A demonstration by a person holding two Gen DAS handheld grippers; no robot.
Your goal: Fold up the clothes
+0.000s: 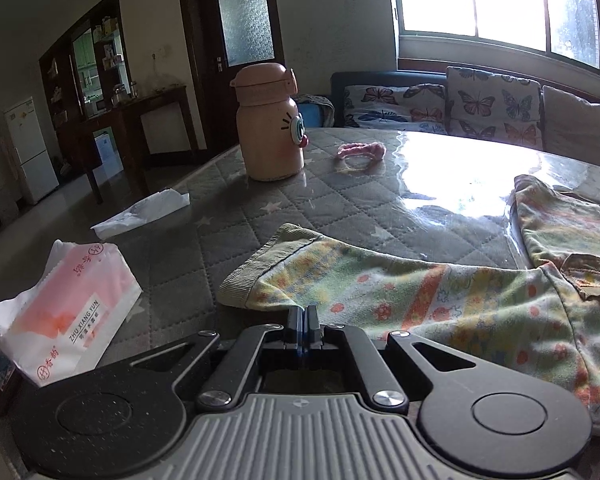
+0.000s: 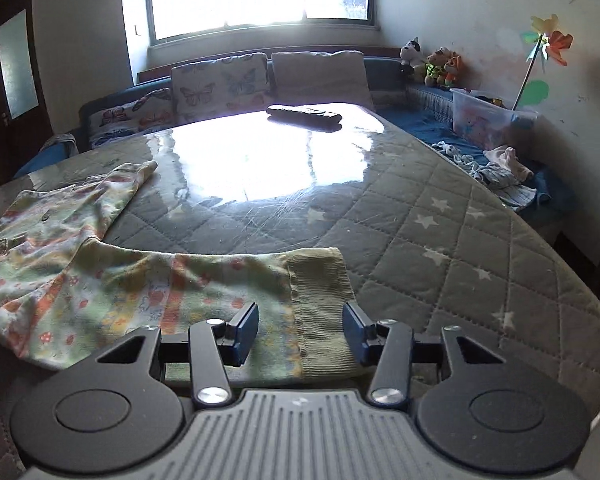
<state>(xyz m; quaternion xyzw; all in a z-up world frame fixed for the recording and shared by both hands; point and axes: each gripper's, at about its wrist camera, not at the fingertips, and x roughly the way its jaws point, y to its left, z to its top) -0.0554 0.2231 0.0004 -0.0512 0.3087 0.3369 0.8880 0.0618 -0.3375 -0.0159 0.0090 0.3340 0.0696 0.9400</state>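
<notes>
A child's long-sleeved top (image 1: 460, 300) in pale green with an orange and yellow print lies spread on the quilted table (image 1: 228, 208). My left gripper (image 1: 304, 312) is shut, its tips pinching the near edge of one sleeve just behind its ribbed cuff (image 1: 260, 268). In the right wrist view the top (image 2: 100, 280) stretches leftward, and its other sleeve ends in a ribbed cuff (image 2: 320, 280). My right gripper (image 2: 302, 316) stands open low over that cuff. The cloth lies flat under the gap and the pads (image 2: 246, 328) do not press it.
A peach flask (image 1: 272, 128), a pink hair band (image 1: 360, 152), a loose tissue (image 1: 140, 212) and a tissue pack (image 1: 68, 312) sit on the table's left part. A black remote (image 2: 304, 114) lies at the far side. A sofa with butterfly cushions (image 2: 220, 84) runs behind.
</notes>
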